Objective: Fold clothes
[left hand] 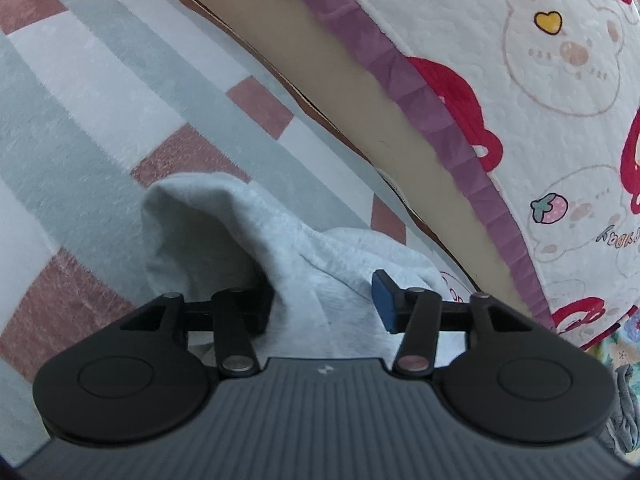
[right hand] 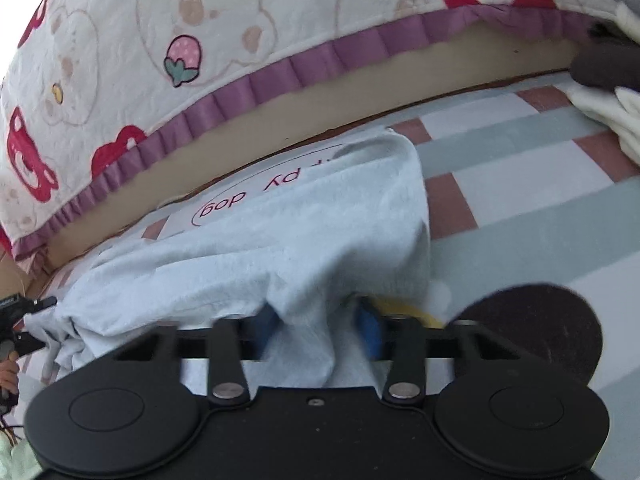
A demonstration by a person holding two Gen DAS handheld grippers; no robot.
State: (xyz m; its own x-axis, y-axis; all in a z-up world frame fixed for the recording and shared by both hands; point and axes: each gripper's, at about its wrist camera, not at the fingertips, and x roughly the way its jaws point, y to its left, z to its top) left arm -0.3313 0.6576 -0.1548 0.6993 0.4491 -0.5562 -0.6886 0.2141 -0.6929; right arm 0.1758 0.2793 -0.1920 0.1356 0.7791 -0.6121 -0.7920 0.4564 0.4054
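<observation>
Grey shirt (left hand: pixel 256 240) bunched between left gripper (left hand: pixel 324 300), jaws apart, not pinching. Same at right gripper (right hand: pixel 316 326), grip unclear. Quilt (right hand: pixel 168 40) just behind, on checked rug (left hand: pixel 100 92).

surface: checked rug (left hand: pixel 100 92) on the floor, pale grey-green and white bands with dusty-pink squares
far edge: rug runs up to a tan bed base (left hand: pixel 360 92); quilt with a purple frill (left hand: pixel 420 92) hangs over it
on rug, near the bed edge: light grey garment (right hand: pixel 248 256), crumpled, part raised off the rug; printed side shows "py dog"
on rug, right side: white cloth (right hand: pixel 612 116), by the bed edge, well apart from the garment
</observation>
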